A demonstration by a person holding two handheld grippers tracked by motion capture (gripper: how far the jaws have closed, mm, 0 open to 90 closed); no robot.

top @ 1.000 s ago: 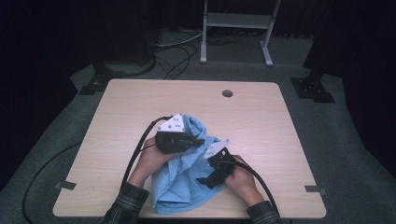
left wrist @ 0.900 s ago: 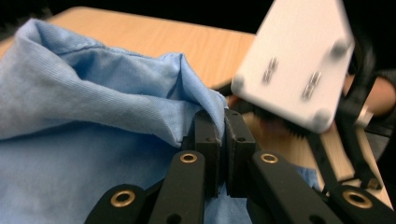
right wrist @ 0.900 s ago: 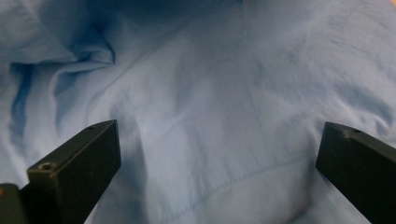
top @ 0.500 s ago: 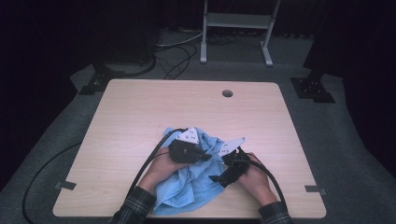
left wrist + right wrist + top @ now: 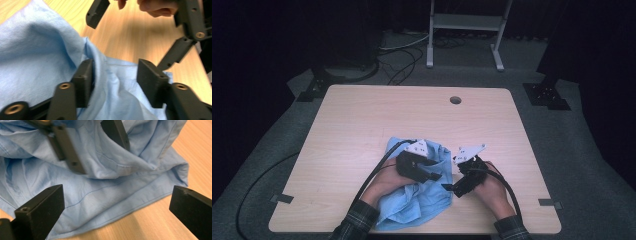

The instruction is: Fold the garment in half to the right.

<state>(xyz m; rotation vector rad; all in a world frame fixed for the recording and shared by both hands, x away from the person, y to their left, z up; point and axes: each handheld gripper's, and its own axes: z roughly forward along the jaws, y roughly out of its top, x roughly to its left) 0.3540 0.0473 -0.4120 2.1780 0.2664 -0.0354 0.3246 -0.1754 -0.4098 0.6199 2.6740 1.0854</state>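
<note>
Shirt, light blue, crumpled, lying at the desk near edge around 6 o'clock, under the left hand. Left gripper: fingers have just been opening, now apart, a raised fold of cloth between them, one pad brushing it, not clamped. Right gripper: fingers wide apart, nothing held, hovering over the hem at the cloth's 3 o'clock side, forearm entering from 5 o'clock. Advice: let the fold drop clear before lifting; take the hem squarely, one layer only.
</note>
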